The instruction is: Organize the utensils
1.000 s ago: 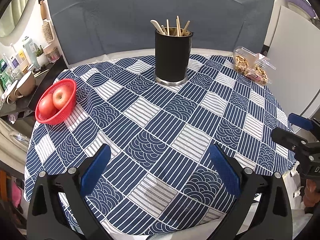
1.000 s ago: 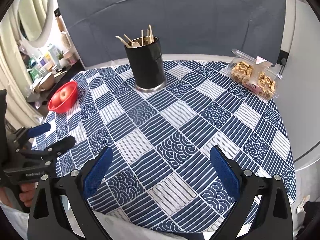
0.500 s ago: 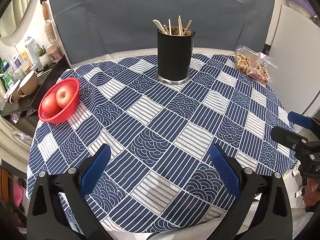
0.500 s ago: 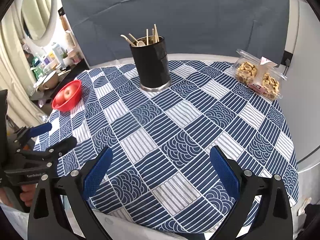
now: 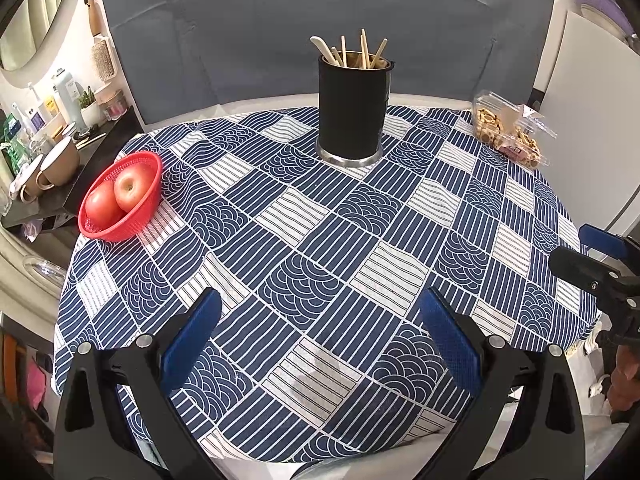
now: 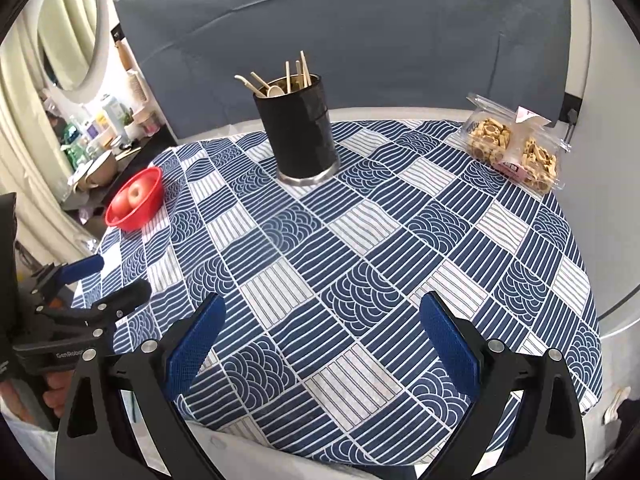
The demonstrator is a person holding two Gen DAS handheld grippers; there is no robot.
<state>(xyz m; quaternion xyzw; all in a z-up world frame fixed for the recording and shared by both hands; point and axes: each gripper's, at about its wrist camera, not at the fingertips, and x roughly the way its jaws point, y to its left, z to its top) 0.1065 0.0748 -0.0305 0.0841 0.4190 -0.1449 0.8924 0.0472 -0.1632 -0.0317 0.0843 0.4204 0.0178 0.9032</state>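
Left wrist view shows your left gripper (image 5: 320, 336) with its blue pads spread apart, holding nothing, hovering over the near edge of the patterned tablecloth (image 5: 320, 240). The black utensil holder (image 5: 352, 112) stands upright at the far side, wooden utensils (image 5: 352, 52) sticking out of it. Left of the holder sits a red basket (image 5: 120, 196) of apples; right of it, a snack pack (image 5: 508, 132). Your right gripper (image 6: 324, 336) is likewise spread and empty, well short of the holder.

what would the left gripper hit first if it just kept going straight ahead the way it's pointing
Probably the black utensil holder at the table's far side. The left gripper points across bare tablecloth towards it, with nothing between; depth is hard to judge.
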